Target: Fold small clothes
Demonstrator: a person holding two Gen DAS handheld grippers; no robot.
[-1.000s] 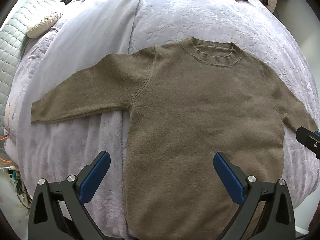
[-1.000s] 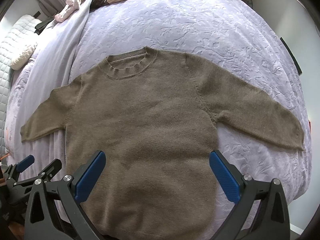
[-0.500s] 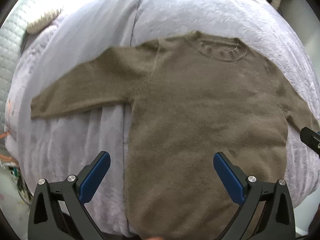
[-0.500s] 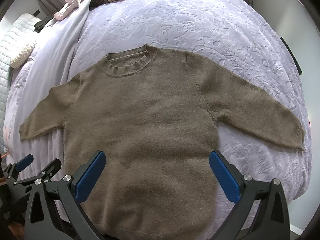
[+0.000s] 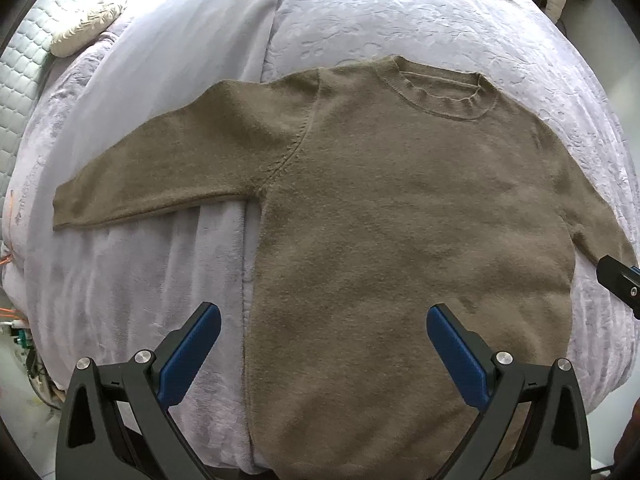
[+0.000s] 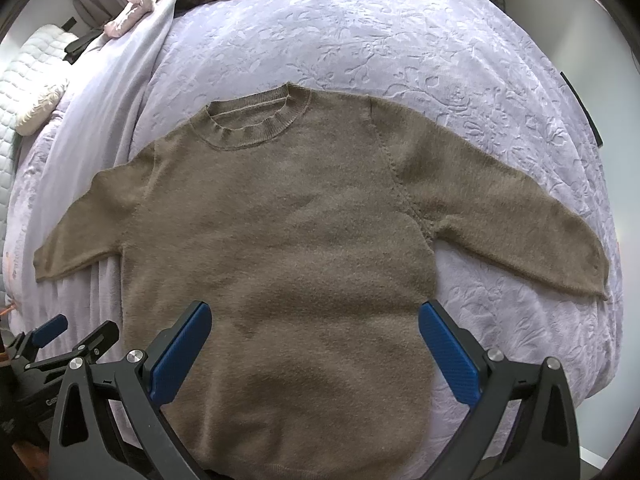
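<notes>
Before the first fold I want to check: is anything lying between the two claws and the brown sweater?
Nothing visible. The brown sweater lies flat and uncovered before the open right claw and left claw.

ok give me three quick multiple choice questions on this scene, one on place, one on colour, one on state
1. Where does the sweater lie?
A. on the lilac bedspread
B. on a wooden floor
C. in a basket

2. What colour is the sweater?
A. red
B. olive brown
C. white

3. How do the left gripper and right gripper stand?
A. both clamped on a sleeve
B. one shut, one open
C. both open, holding nothing

Answers: 1 A, embossed bedspread shows all around it; 2 B, uniform olive-brown knit; 3 C, blue jaws wide apart above the hem.
</notes>
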